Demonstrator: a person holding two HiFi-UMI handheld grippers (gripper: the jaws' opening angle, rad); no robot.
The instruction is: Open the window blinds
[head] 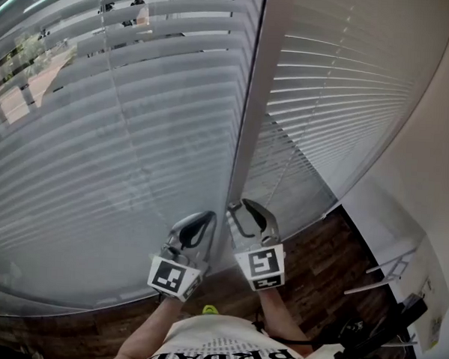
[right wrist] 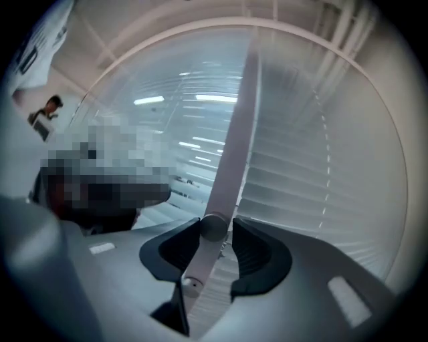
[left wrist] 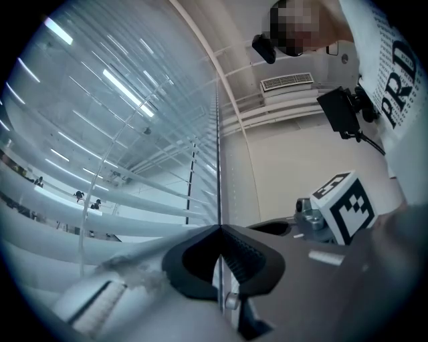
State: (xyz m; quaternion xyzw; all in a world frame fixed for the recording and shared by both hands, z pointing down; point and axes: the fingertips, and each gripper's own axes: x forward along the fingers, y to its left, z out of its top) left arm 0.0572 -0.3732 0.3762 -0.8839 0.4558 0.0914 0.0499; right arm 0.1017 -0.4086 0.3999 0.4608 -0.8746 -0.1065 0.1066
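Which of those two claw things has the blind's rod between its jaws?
The right gripper: the pale rod runs between its jaws, which stand apart. The left gripper has its jaws closed tip to tip.

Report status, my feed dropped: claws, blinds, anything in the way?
Left claw shut beside the window post. Right claw open around the wand. Blinds lowered over both panes. Nothing in the way.
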